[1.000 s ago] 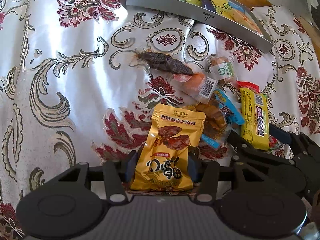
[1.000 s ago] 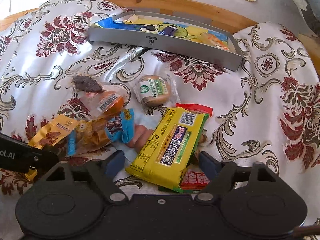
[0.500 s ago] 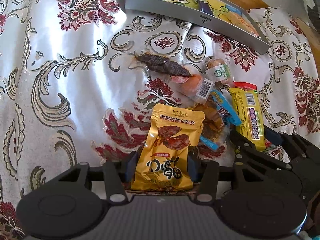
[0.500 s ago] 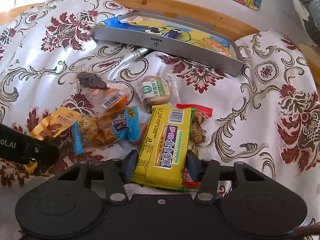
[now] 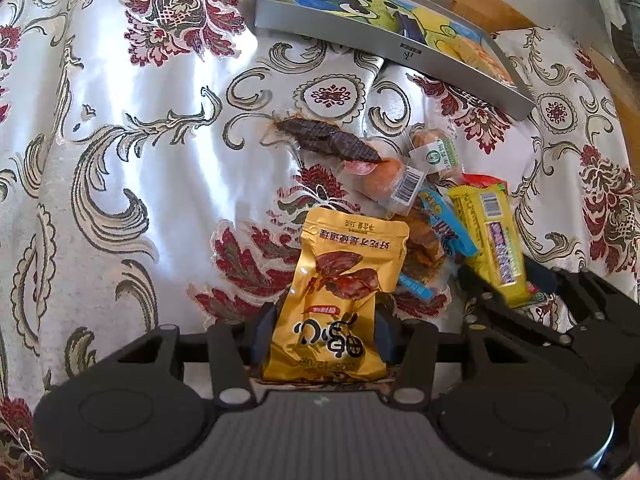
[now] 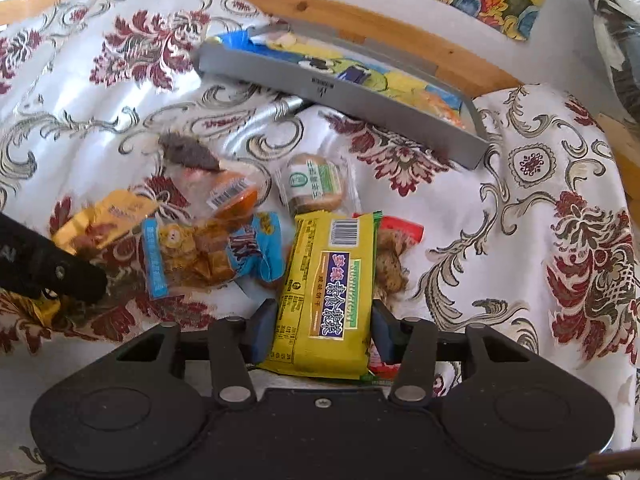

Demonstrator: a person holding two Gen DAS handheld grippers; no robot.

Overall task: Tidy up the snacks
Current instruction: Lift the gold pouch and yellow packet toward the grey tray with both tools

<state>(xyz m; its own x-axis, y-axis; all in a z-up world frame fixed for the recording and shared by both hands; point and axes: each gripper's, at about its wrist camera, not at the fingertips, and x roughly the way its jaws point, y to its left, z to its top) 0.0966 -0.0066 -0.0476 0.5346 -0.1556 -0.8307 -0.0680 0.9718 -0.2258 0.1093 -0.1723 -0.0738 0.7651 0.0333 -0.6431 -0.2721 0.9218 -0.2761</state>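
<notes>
Snacks heaped on a floral cloth [image 5: 120, 168], most of them ahead of both claws. Left gripper [image 5: 325, 332] pinched on a golden pouch [image 5: 340, 292], blue pads pressed to its two long edges, top edge of the pouch pointing forward. Right gripper [image 6: 324, 330] clamped likewise on a yellow cracker pack [image 6: 330, 288], barcode end forward, a red-edged packet [image 6: 394, 252] half under its right edge. Left of the right claw and touching the yellow pack: a blue-ended clear bag [image 6: 208, 256]; beyond that, an orange barcoded pack [image 6: 234, 198] and a dark jerky strip [image 6: 188, 154]. Straight ahead, just past the yellow pack's far edge: a round green-labelled cake [image 6: 316, 184]. Farther forward, well apart from the heap: a grey tray [image 6: 340, 96] lined with a cartoon print, long wall facing the claws, near the wooden table edge [image 6: 360, 8]. Bare cloth wide open left of the left claw and right of the right claw; clear strip also between the heap and the tray wall.
</notes>
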